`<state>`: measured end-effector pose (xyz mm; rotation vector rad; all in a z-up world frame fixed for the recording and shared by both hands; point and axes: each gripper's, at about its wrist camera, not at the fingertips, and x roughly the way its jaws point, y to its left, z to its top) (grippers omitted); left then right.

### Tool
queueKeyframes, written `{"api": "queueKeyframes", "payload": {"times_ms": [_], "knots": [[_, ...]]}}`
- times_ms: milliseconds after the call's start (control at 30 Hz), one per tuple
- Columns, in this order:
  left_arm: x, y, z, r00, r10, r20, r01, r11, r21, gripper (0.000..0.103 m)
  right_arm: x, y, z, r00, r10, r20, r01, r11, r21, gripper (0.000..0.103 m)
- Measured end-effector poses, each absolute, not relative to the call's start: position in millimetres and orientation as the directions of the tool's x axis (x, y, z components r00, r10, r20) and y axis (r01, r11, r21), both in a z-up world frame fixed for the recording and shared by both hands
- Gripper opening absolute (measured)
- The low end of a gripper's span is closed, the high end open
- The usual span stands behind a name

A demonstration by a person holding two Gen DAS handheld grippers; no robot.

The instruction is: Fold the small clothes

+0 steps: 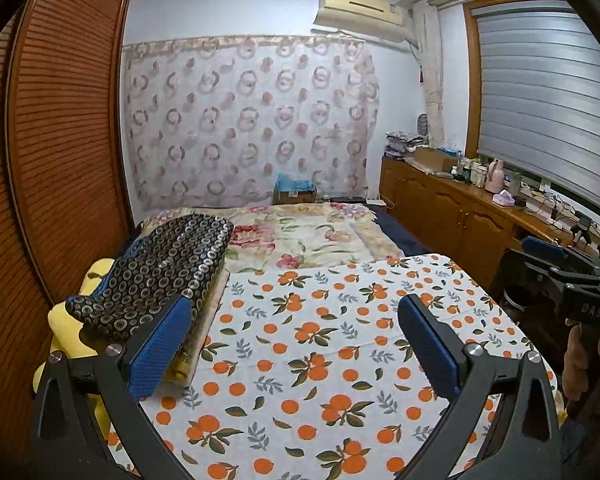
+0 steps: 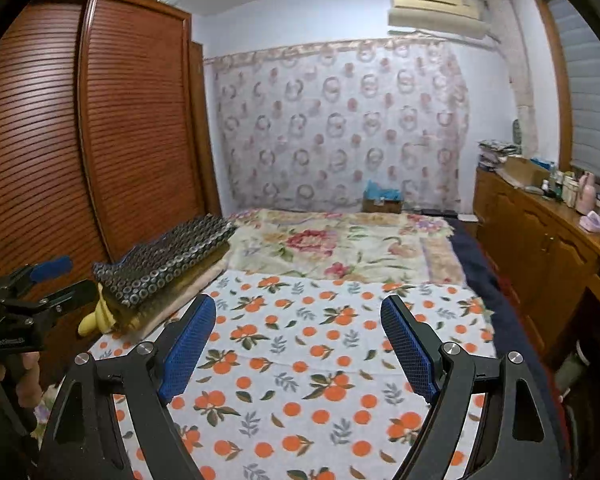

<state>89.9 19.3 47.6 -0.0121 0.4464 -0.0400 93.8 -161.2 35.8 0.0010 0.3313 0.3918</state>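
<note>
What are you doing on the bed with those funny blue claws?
A person is holding a gripper in each hand above the orange-print cloth spread on the bed. The left gripper and the right gripper are both open and hold nothing. A dark circle-patterned garment lies folded on a small pile at the left side of the bed, with something yellow beside it. No garment is on the cloth between the claws right now.
</note>
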Motion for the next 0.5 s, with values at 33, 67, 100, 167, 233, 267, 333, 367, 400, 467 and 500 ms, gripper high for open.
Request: {"api": "queueKeyframes", "payload": {"times_ms": [33, 67, 100, 167, 233, 267, 333, 367, 400, 467, 500], "knots": [[89, 18, 49, 0.903, -0.041, -0.429, 0.036, 0.999, -0.019, 0.103, 91, -163, 37, 0.877, 0.365, -0.312, -0.364, 0.929, 0.064, 0.086], [88, 17, 50, 0.904, -0.043, -0.426, 0.039, 0.999, -0.018, 0.103, 89, -164, 37, 0.881, 0.360, -0.307, -0.358, 0.932, 0.065, 0.086], [88, 15, 51, 0.904, -0.043, -0.425, 0.040, 0.999, -0.017, 0.103, 88, -165, 36, 0.885, 0.354, -0.304, -0.351, 0.934, 0.066, 0.086], [87, 14, 52, 0.905, -0.041, -0.424, 0.040, 0.999, -0.013, 0.103, 90, -162, 32, 0.889, 0.346, -0.300, -0.343, 0.937, 0.064, 0.086], [87, 14, 52, 0.904, -0.041, -0.425, 0.039, 0.999, -0.014, 0.103, 88, -161, 30, 0.894, 0.335, -0.298, -0.332, 0.941, 0.061, 0.086], [87, 14, 51, 0.905, -0.041, -0.424, 0.038, 0.999, -0.015, 0.103, 88, -160, 29, 0.894, 0.335, -0.298, -0.333, 0.941, 0.060, 0.086], [87, 14, 52, 0.905, -0.040, -0.424, 0.036, 0.999, -0.017, 0.103, 87, -157, 28, 0.897, 0.329, -0.296, -0.327, 0.943, 0.059, 0.086], [87, 14, 51, 0.905, -0.043, -0.424, 0.040, 0.999, -0.016, 0.103, 87, -156, 28, 0.898, 0.327, -0.295, -0.325, 0.944, 0.059, 0.086], [87, 14, 52, 0.905, -0.043, -0.424, 0.040, 0.999, -0.016, 0.103, 86, -154, 27, 0.899, 0.325, -0.294, -0.324, 0.945, 0.056, 0.086], [87, 14, 52, 0.904, -0.041, -0.427, 0.039, 0.999, -0.014, 0.103, 86, -155, 27, 0.900, 0.323, -0.293, -0.323, 0.945, 0.053, 0.086], [87, 15, 52, 0.904, -0.041, -0.426, 0.039, 0.999, -0.013, 0.103, 81, -157, 27, 0.899, 0.327, -0.292, -0.326, 0.944, 0.052, 0.086]]}}
